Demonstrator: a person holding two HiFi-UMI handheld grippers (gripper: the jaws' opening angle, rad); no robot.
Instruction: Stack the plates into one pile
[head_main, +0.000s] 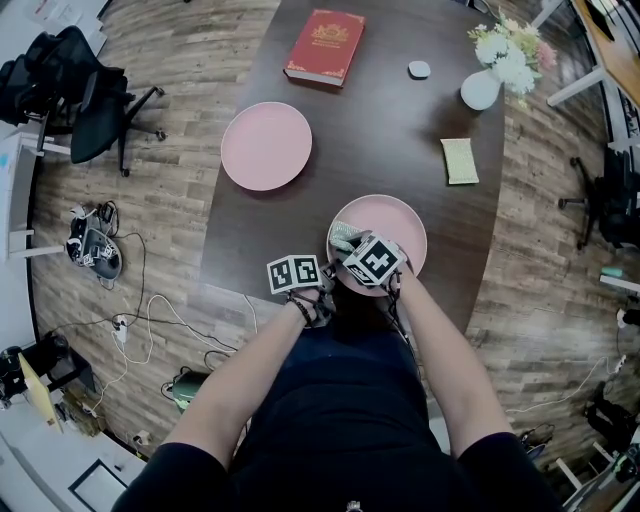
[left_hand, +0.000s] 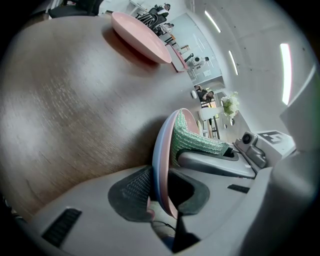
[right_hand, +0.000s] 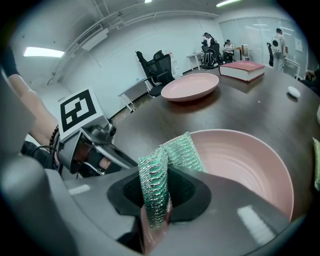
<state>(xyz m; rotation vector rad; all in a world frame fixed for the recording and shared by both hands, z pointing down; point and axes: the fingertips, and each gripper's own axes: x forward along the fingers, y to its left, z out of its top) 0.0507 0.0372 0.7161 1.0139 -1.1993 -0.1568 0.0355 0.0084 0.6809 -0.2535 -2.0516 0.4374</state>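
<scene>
The left claw is gripping the rim of the near plate. The right claw is pinching a sponge at that rim. The far plate is lying on the bench.

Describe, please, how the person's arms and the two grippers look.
Both grippers are grey plastic. The left gripper and the right gripper have tongs lined with dark, ribbed pads. Each carries a white cube with black square markers. The arms are bare below short dark sleeves, and a dark wristband sits on the left wrist.
</scene>
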